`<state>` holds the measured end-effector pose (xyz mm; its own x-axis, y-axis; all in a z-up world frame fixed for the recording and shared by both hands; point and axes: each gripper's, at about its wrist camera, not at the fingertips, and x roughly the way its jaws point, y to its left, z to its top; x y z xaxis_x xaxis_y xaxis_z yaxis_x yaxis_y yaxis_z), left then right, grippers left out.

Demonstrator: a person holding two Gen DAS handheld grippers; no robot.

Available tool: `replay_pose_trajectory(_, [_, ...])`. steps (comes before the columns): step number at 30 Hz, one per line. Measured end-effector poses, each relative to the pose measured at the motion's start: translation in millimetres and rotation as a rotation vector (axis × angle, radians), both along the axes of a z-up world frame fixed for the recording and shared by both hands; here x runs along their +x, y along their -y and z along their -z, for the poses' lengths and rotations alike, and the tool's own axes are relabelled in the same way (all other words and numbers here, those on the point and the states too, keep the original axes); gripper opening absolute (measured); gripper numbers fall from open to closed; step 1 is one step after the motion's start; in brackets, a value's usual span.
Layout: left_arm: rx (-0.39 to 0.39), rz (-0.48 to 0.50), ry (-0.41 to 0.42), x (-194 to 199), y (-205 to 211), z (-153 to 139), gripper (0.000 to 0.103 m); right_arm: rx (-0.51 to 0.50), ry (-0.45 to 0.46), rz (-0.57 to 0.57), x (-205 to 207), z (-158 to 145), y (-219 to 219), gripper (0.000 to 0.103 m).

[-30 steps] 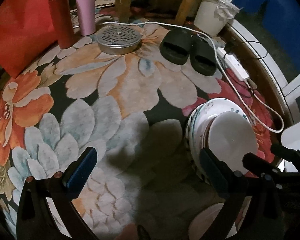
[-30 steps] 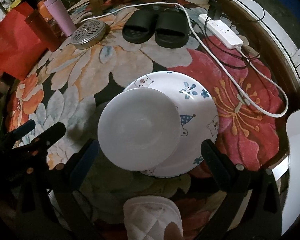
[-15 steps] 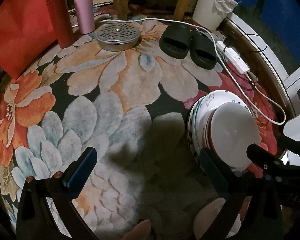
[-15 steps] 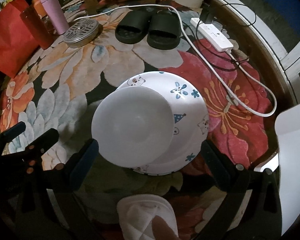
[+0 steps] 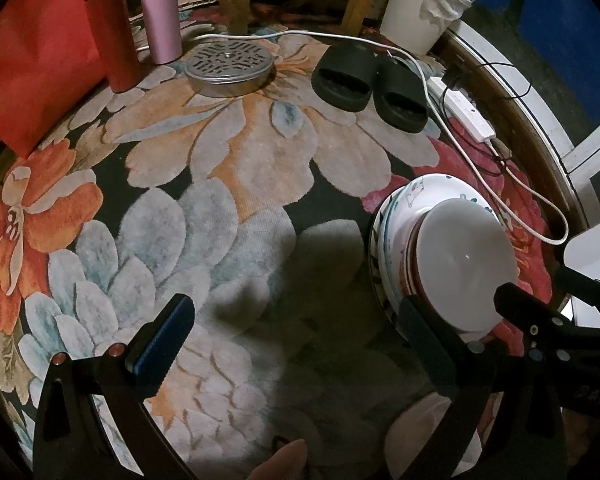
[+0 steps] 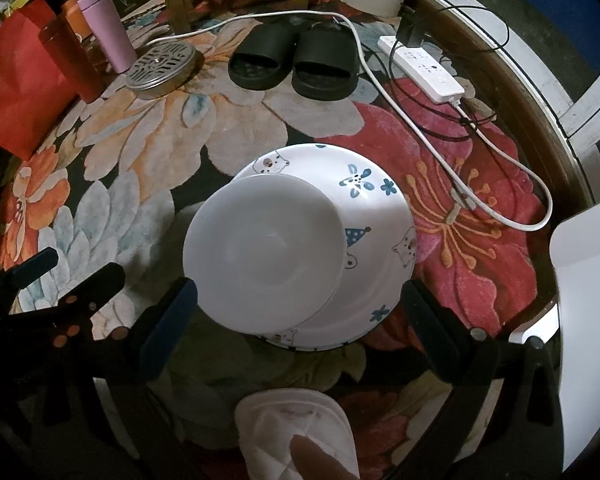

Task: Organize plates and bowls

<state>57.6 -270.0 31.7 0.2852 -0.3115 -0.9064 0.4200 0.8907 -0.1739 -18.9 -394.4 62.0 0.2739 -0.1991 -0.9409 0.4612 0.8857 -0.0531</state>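
While both of my tongs hang wide and empty over the floor, I work down from the biggest thing: the flowered rug fills nearly everything under me and carries the whole job. Next in size, the stack of dishes — a patterned plate with bears and blue flowers at the bottom, a plain white plate lying on it, pushed off-centre toward eight o'clock so its edge overhangs. From the left camera I can make out more rims layered beneath, so I judge the pile is already partly gathered, though not squared up.

My right gripper sits straddling the near side of the stack, jaws apart on either flank — placed, I think, to nudge or grasp the white plate. My left gripper hovers over bare rug, the stack at its three o'clock.

Smaller things sit well apart: black slippers at twelve, a power strip with its white cable toward two, a round metal tin at ten.
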Motion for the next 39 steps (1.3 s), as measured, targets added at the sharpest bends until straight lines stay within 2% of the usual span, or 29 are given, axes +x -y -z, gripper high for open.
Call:
replay_pose_trajectory(10, [-0.01, 0.001, 0.002, -0.2, -2.8, -0.2, 0.102, 0.04, 0.004, 0.008, -0.3, 2.4, -0.3, 0.102])
replay_pose_trajectory(39, [-0.015, 0.013, 0.014, -4.0, -3.6, -0.9, 0.102, 0.038, -0.008, 0.006, -0.2, 3.4, -2.9, 0.102])
